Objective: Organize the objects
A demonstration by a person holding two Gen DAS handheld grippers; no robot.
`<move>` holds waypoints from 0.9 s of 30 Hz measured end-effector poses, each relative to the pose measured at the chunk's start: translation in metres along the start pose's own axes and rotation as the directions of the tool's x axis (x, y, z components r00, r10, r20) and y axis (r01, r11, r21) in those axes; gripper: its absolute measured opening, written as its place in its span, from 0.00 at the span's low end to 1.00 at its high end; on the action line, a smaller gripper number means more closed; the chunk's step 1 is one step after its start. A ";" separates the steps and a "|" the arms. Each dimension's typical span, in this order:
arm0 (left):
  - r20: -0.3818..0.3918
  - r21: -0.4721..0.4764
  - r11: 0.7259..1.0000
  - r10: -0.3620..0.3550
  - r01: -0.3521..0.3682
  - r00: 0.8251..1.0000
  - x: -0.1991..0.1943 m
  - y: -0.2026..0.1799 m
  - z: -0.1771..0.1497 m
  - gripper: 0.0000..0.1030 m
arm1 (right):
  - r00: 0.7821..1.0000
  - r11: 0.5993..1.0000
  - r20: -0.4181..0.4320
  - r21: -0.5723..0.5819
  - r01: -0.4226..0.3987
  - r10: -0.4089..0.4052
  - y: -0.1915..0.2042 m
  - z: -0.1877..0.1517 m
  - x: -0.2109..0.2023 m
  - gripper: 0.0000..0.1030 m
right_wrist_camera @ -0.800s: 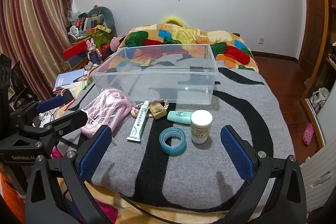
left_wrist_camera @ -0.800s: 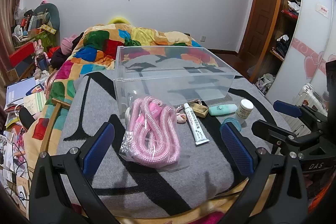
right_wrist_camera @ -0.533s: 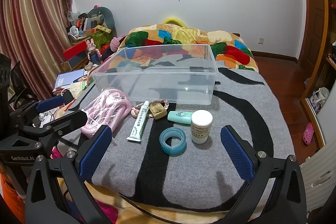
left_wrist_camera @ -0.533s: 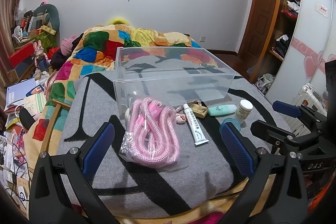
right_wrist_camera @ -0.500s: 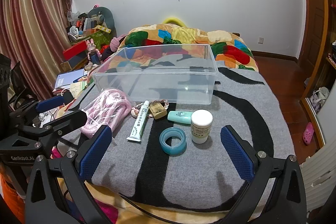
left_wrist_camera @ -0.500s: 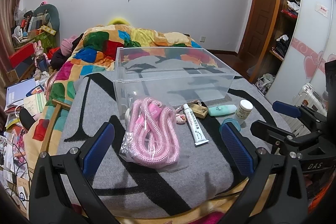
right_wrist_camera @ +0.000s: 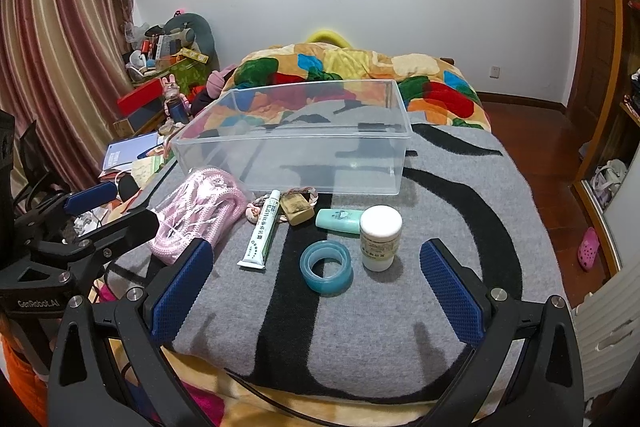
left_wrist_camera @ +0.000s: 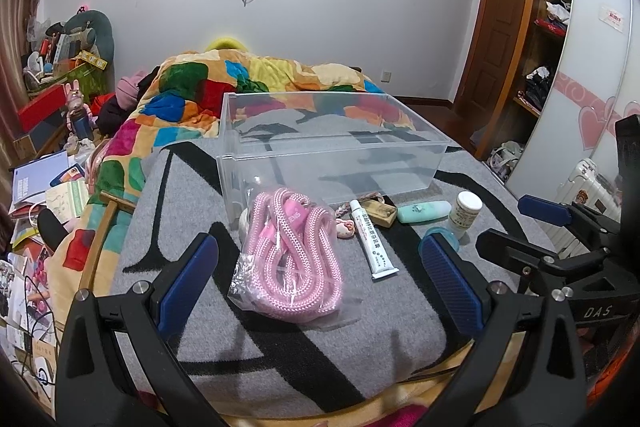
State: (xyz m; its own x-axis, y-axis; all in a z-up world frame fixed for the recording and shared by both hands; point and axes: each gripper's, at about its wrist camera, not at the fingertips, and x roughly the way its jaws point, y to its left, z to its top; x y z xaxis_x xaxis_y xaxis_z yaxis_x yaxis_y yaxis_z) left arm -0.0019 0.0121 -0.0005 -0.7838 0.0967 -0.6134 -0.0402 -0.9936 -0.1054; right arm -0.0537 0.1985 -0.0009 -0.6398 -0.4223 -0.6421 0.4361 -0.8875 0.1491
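A clear plastic bin (left_wrist_camera: 332, 163) (right_wrist_camera: 296, 147) stands empty on the grey and black blanket (left_wrist_camera: 184, 227) (right_wrist_camera: 460, 227). In front of it lie a bagged pink rope (left_wrist_camera: 294, 251) (right_wrist_camera: 200, 211), a white tube (left_wrist_camera: 372, 243) (right_wrist_camera: 260, 231), a small tan box (left_wrist_camera: 380, 213) (right_wrist_camera: 296, 211), a mint bottle on its side (left_wrist_camera: 424, 211) (right_wrist_camera: 340, 221), a white jar (left_wrist_camera: 464, 211) (right_wrist_camera: 380, 237) and a blue tape roll (right_wrist_camera: 326, 267). My left gripper (left_wrist_camera: 320, 279) is open, just short of the rope. My right gripper (right_wrist_camera: 316, 287) is open, near the tape roll.
A colourful quilt (left_wrist_camera: 240, 87) covers the bed behind the bin. Cluttered boxes and papers (left_wrist_camera: 44, 163) fill the floor to the left. A wardrobe and door (left_wrist_camera: 520, 47) stand at the right. The blanket's front edge is close below both grippers.
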 end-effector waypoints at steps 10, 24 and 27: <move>-0.001 0.008 1.000 -0.006 0.006 1.000 0.001 -0.002 -0.002 1.00 | 1.000 1.000 -0.008 0.015 -0.001 0.002 -0.003 -0.001 0.002 1.00; -0.001 0.010 1.000 -0.007 0.007 1.000 0.003 -0.003 -0.002 1.00 | 1.000 1.000 -0.004 0.015 0.001 -0.001 -0.003 -0.002 0.001 1.00; -0.005 0.015 1.000 -0.010 0.011 1.000 0.003 -0.004 -0.003 1.00 | 1.000 1.000 -0.004 0.015 0.000 0.000 -0.002 -0.002 0.002 1.00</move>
State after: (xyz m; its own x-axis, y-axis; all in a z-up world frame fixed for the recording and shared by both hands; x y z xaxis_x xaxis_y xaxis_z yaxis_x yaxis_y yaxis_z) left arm -0.0021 0.0169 -0.0047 -0.7803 0.1074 -0.6160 -0.0574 -0.9933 -0.1005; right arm -0.0546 0.2000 -0.0035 -0.6372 -0.4219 -0.6450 0.4268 -0.8900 0.1605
